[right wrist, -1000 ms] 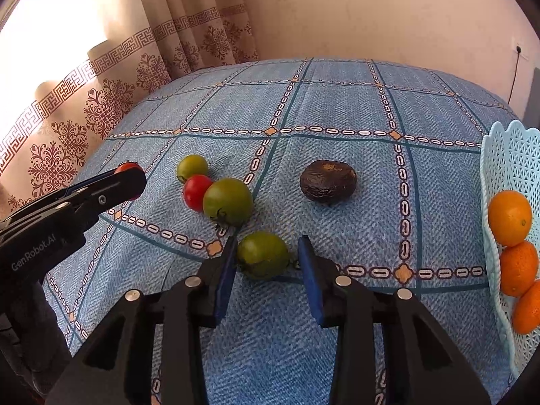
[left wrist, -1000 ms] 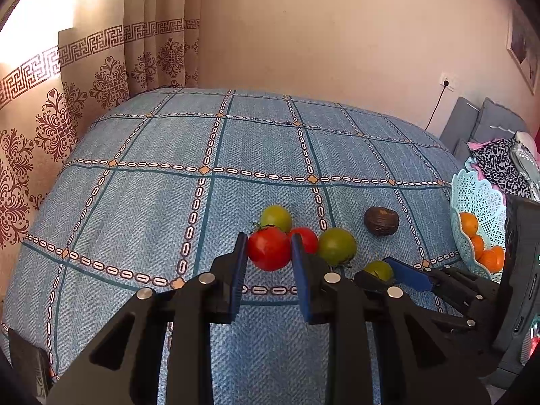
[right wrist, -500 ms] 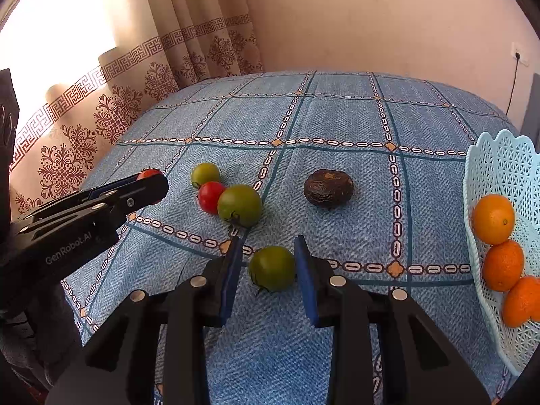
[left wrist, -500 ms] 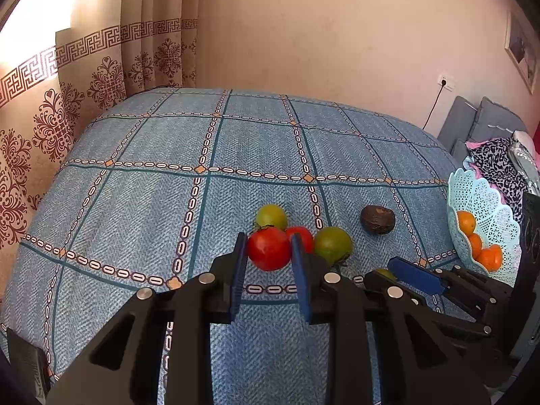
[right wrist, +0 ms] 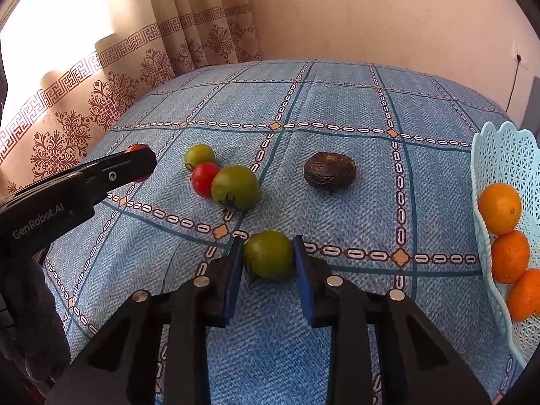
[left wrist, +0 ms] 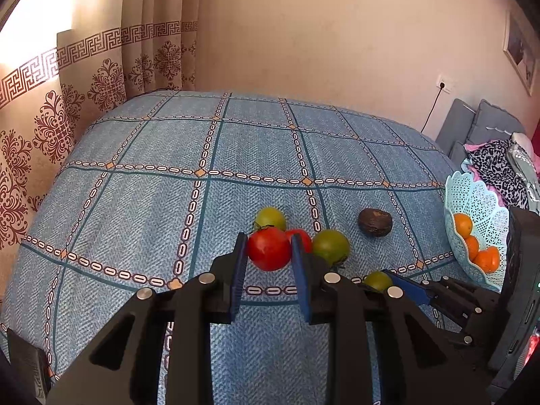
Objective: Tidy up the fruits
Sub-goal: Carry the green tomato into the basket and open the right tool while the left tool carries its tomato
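Left wrist view: the left gripper (left wrist: 269, 248) is clenched on a large red tomato (left wrist: 269, 249), its blue-padded fingers (left wrist: 240, 263) pressing both sides of the fruit above the blue checked bedspread (left wrist: 152, 202). Taking the dark wrinkled brown fruit (left wrist: 375, 222) as landmark, the held tomato sits well to its left and nearer the camera. Between them lie a small red tomato (left wrist: 301, 236), partly hidden behind the right finger, and a round green tomato (left wrist: 330, 246) just beside it. A yellow-green tomato (left wrist: 270, 217) rests farther back, left of the wrinkled fruit. To the landmark's right, at the bedspread's edge, stands a pale blue lattice plastic basket (left wrist: 479, 199) holding oranges (left wrist: 463, 225).

Right wrist view: the right gripper (right wrist: 269, 258) grasps a second green tomato (right wrist: 269, 258), both blue pads touching its sides; it is nearer the camera than the wrinkled brown fruit (right wrist: 329, 170) and slightly left of it. Whether this tomato rests on the bedspread (right wrist: 337, 108) or is just clear of it cannot be told. Left of the landmark, the round green tomato (right wrist: 235, 187), small red tomato (right wrist: 203, 179) and yellow-green tomato (right wrist: 199, 156) lie clustered, touching. Farther left, the left gripper (right wrist: 136, 165) shows side-on with red fruit (right wrist: 136, 147) peeking past its tip. The basket (right wrist: 506, 155) with three oranges (right wrist: 499, 207) stands to the landmark's right.
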Motion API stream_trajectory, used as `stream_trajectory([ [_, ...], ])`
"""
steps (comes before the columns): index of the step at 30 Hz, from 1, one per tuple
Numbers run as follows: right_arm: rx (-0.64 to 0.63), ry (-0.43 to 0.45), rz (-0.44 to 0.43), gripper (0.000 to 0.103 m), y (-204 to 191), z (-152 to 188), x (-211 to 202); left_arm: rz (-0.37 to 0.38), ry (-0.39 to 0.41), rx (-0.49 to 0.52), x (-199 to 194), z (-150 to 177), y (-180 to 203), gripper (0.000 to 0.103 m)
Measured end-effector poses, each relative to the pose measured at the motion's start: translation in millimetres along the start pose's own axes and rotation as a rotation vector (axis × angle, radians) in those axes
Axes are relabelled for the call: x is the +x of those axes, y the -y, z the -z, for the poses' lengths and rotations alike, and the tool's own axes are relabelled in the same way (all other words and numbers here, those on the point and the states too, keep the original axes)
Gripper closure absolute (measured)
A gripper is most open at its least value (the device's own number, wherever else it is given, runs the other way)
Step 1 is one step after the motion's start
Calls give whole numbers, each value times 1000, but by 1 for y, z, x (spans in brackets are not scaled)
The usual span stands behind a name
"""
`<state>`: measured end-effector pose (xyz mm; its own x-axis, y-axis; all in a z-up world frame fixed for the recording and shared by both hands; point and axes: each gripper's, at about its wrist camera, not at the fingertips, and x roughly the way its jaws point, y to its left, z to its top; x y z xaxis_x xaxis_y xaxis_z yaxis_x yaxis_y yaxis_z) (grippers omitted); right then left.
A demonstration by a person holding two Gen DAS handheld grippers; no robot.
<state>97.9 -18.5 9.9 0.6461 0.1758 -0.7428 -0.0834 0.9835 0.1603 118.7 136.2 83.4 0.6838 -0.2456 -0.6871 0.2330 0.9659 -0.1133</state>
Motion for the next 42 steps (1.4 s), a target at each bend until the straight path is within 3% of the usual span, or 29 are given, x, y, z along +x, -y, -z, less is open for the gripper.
stream_trajectory([
  [17, 86, 122, 11, 74, 27, 7, -66, 102, 20, -17, -7, -3, 6, 76],
  [29, 195, 223, 92, 74, 87, 18, -119, 112, 31, 57, -21, -10, 39, 76],
  [42, 322, 282, 204, 74, 153, 36, -151, 144, 40, 139, -29, -12, 85, 76],
])
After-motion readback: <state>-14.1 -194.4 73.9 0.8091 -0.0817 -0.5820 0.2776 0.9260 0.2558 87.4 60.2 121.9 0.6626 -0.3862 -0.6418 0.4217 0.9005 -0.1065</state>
